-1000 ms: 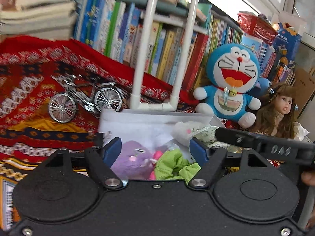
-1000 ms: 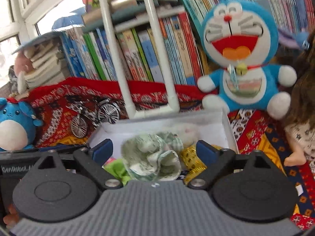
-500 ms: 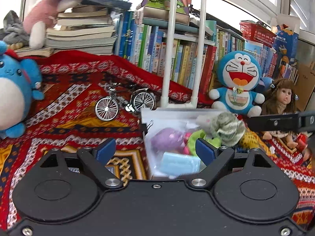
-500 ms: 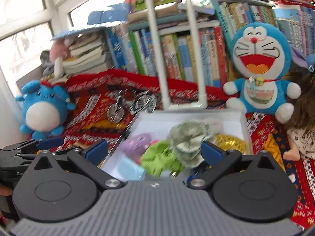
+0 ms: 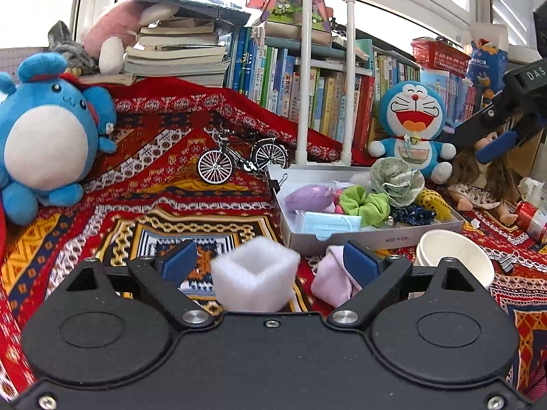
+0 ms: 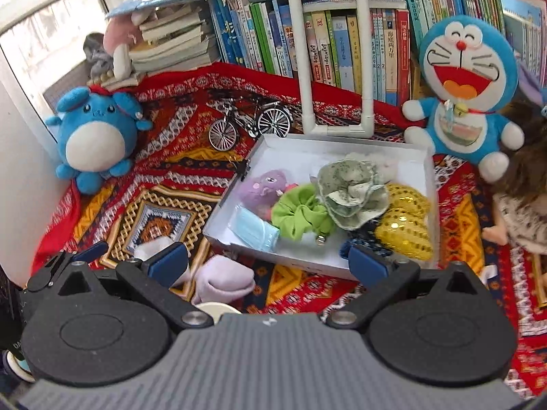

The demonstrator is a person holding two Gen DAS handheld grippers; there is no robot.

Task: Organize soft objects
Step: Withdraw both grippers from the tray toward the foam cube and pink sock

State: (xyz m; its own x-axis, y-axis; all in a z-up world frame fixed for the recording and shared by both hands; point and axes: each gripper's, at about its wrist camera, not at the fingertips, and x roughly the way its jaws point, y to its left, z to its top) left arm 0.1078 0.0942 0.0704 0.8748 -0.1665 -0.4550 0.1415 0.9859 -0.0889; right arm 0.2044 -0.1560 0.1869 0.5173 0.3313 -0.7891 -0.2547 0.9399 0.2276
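Note:
A white box [image 5: 345,239] [image 6: 431,174] on the patterned cloth holds a purple plush [image 6: 261,189], a blue face mask [image 6: 254,227], a green scrunchie [image 6: 301,217], a floral scrunchie [image 6: 348,191] and a yellow sequin piece [image 6: 405,227]. My left gripper [image 5: 270,261] is open, low over the cloth, with a white foam cube [image 5: 254,278] between its fingers, not clamped. A pale pink sock [image 5: 333,282] [image 6: 222,282] lies just in front of the box. My right gripper [image 6: 268,261] is open and empty, above the box's near edge.
A white bowl [image 5: 451,256] stands right of the sock. A toy bicycle [image 5: 242,160], a white pipe frame [image 5: 324,68], a Doraemon plush [image 5: 412,130], a doll [image 5: 482,184], a blue round plush [image 5: 48,136] and bookshelves ring the cloth.
Both grippers have pulled back and away from the box. The floral scrunchie now lies in the box. The foam cube and pink sock have come into view near my left gripper.

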